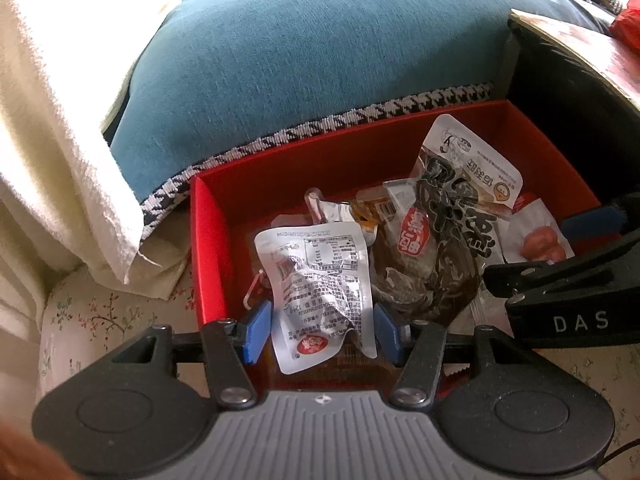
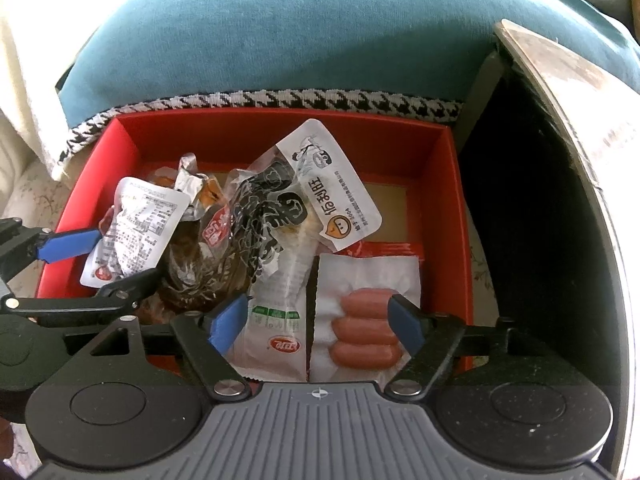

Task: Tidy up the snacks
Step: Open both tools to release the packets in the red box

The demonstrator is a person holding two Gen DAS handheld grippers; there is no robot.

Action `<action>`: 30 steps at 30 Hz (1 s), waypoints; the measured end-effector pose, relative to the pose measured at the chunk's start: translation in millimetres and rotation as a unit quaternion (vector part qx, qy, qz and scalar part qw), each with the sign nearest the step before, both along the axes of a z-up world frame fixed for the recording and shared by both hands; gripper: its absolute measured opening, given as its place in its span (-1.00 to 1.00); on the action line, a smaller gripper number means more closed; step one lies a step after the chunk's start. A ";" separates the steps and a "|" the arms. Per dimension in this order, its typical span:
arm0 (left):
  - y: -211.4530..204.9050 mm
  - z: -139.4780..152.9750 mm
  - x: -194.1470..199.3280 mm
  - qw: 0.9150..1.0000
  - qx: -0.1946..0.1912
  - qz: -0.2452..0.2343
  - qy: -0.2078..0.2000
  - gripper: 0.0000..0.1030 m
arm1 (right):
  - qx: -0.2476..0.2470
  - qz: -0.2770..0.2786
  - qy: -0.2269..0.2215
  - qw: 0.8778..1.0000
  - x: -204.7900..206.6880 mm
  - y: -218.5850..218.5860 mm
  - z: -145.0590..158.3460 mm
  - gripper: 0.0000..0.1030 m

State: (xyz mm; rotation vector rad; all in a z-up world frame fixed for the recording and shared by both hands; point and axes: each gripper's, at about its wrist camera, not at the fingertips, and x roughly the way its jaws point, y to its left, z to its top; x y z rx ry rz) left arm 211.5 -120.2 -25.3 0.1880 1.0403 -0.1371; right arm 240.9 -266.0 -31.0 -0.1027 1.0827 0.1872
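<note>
Nearest to us, the left gripper (image 1: 322, 330) is reaching into the red box (image 1: 208, 240) with its blue pads on either side of a crumpled silver packet (image 1: 316, 280); we are reading that as a light grip, though whether the pads are truly pressing is hard to tell. Our right gripper (image 2: 318, 320) is standing with its jaws apart over a clear pack of small sausages (image 2: 366, 328) and a white sachet (image 2: 276, 332), pressing on neither. We are judging the sorting to be well along: several snacks, among them a big dark-printed bag (image 2: 256, 224), are already lying piled in the box beside the blue cushion (image 2: 280, 32), and the right part of the box floor is showing bare, so tidying the pile is probably what is left. As for writing, "DAS" is showing in white on the other gripper's black arm in the left view, the silver packet is carrying a nutrition table too small to read, and the bags are bearing Chinese characters we cannot make out with certainty
</note>
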 end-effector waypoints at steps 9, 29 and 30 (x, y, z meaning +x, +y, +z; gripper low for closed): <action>2.5 6.8 -5.2 1.000 -0.002 0.004 -0.006 -0.03 | 0.000 -0.003 -0.004 1.000 -5.2 0.5 3.0 0.66; 12.0 19.5 -18.8 1.000 -0.011 0.018 -0.012 0.12 | 0.003 -0.012 -0.018 1.000 -23.2 -4.3 14.7 0.74; 12.9 20.9 -20.3 1.000 -0.013 0.019 -0.012 0.12 | 0.004 -0.013 -0.019 1.000 -25.8 -5.1 15.6 0.74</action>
